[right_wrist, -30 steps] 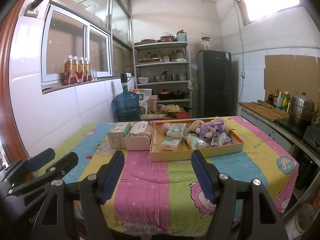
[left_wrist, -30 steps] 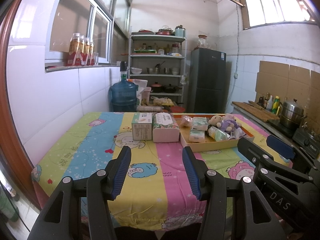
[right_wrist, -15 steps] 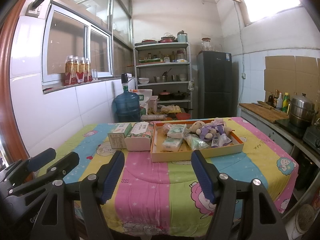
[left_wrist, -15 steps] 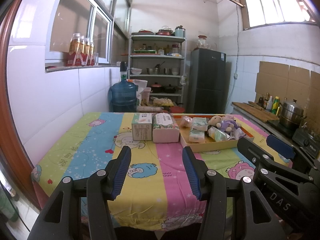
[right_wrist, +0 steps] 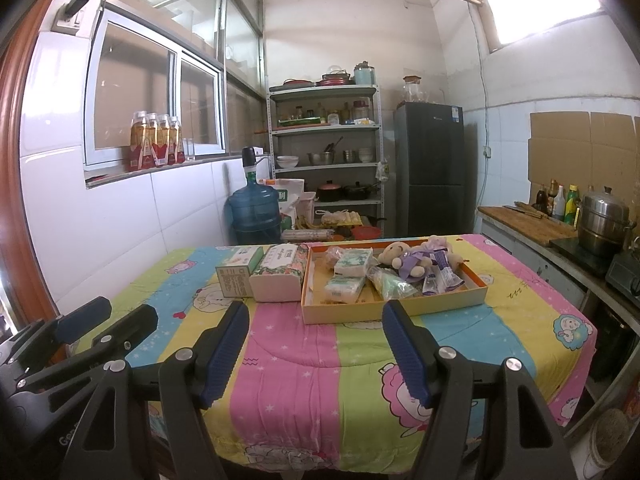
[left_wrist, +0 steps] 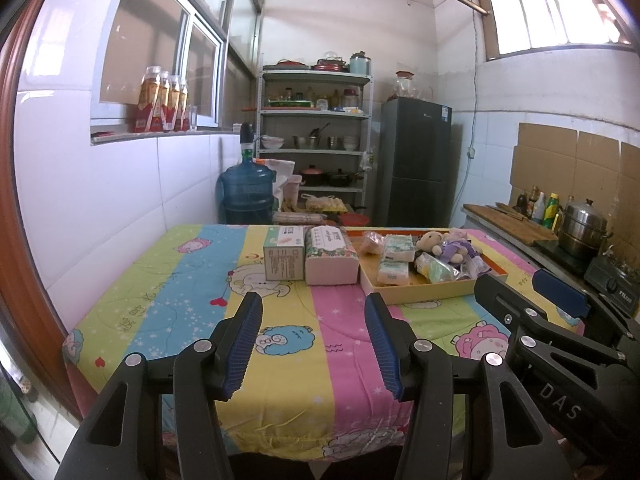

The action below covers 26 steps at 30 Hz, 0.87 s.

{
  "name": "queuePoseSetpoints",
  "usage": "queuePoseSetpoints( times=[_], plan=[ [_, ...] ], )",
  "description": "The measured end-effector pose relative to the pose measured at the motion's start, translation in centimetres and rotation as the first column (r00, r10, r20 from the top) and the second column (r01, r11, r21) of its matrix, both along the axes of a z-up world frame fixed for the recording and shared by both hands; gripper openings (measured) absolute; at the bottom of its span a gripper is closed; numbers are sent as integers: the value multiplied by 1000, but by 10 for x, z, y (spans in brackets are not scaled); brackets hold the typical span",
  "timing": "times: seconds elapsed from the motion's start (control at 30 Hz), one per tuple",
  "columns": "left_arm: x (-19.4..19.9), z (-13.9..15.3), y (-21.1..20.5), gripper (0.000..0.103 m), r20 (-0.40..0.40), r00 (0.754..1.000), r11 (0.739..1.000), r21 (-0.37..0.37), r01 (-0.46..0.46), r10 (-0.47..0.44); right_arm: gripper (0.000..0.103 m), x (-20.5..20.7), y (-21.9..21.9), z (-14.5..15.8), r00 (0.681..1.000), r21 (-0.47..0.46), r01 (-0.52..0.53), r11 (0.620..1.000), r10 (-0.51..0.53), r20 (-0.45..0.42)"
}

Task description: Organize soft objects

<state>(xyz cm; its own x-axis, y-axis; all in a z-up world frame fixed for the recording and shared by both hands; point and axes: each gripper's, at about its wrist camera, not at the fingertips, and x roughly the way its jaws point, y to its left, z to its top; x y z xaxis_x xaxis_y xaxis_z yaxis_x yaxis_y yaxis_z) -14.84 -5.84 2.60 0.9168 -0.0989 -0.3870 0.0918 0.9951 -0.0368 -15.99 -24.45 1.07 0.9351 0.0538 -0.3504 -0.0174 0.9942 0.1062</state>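
An orange tray [right_wrist: 394, 308] [left_wrist: 432, 291] sits at the far side of the table on a colourful cartoon cloth. In it lie tissue packs [right_wrist: 352, 262] [left_wrist: 397, 247], a beige teddy bear [right_wrist: 394, 254] [left_wrist: 430, 242], a purple plush toy [right_wrist: 418, 264] and plastic-wrapped packets [right_wrist: 440, 278]. Left of the tray stand a floral tissue box [right_wrist: 280, 274] [left_wrist: 330, 258] and a green carton [right_wrist: 238, 272] [left_wrist: 283, 258]. My left gripper [left_wrist: 314, 340] and right gripper [right_wrist: 316, 350] hover open over the near edge, nothing between their fingers. Each gripper shows in the other's view: right gripper [left_wrist: 532, 296], left gripper [right_wrist: 108, 316].
A blue water jug [left_wrist: 246, 192] stands past the table by the tiled left wall. Behind are a metal shelf [right_wrist: 326, 152] with cookware and a dark fridge [right_wrist: 430, 168]. At right, a counter holds bottles [right_wrist: 560, 200] and a steel pot [right_wrist: 604, 220].
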Motion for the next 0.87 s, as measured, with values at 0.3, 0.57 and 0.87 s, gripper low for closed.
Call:
queuePoseSetpoints(
  times=[0.3, 0.57, 0.87],
  plan=[
    [0, 0, 0, 55, 0, 1000, 1000, -1, 1, -1, 69, 0, 0, 0, 1000, 0, 0, 1000, 0, 0],
    [0, 0, 1, 55, 0, 1000, 1000, -1, 0, 0, 69, 0, 1, 0, 1000, -1, 0, 1000, 0, 1],
    [-3, -1, 1, 59, 17, 1000, 1000, 5, -17, 17, 69, -1, 1, -1, 1000, 0, 0, 1000, 0, 1]
  ],
)
